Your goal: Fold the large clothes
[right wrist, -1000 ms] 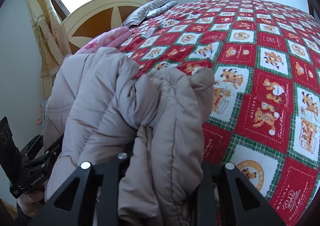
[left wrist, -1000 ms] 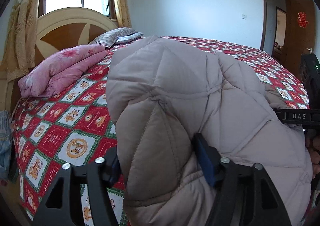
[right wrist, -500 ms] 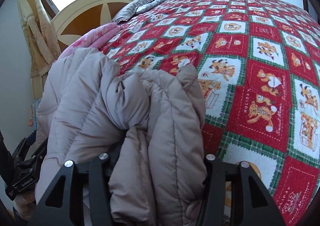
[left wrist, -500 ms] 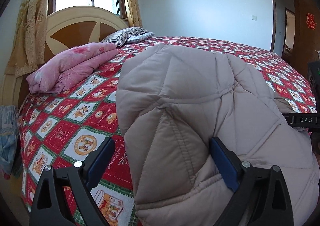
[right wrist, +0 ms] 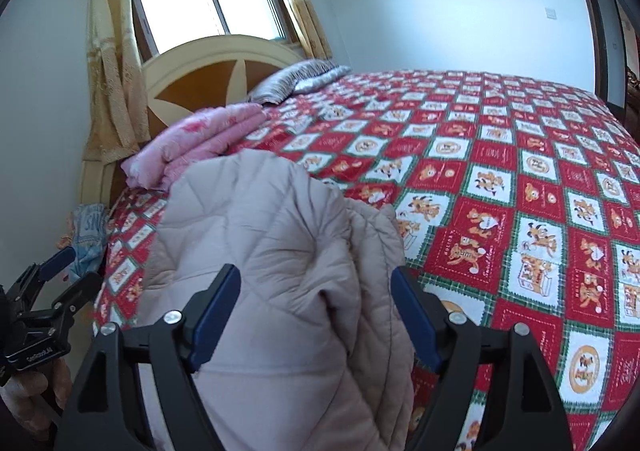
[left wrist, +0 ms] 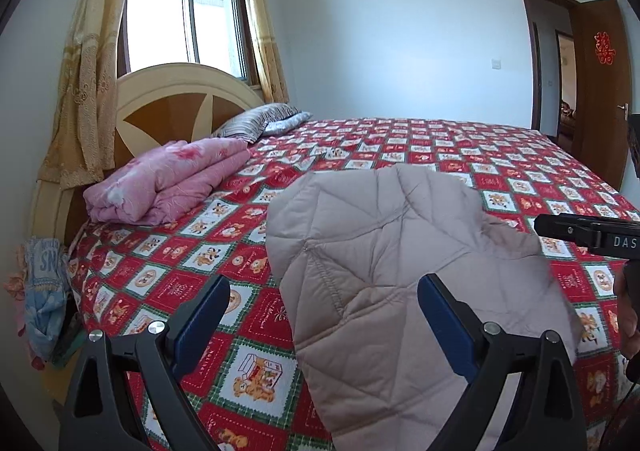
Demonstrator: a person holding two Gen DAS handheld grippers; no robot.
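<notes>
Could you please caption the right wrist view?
Opening right hand-held gripper straddles folded beige quilted coat on patterned bedspread.

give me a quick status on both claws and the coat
Left claw open, clear of fabric. Right claw opening, folded cloth between its pads. Beige quilted puffer coat bundled on the red patchwork bedspread. Nothing in the way.

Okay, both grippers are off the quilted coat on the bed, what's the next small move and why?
Probably pull both grippers straight back, clear of the beige quilted coat. The left gripper stands open and the right gripper is opening, neither pressing the fabric, and the coat lies bunched and folded on the red patterned bedspread. Backing off avoids snagging the fold.
</notes>
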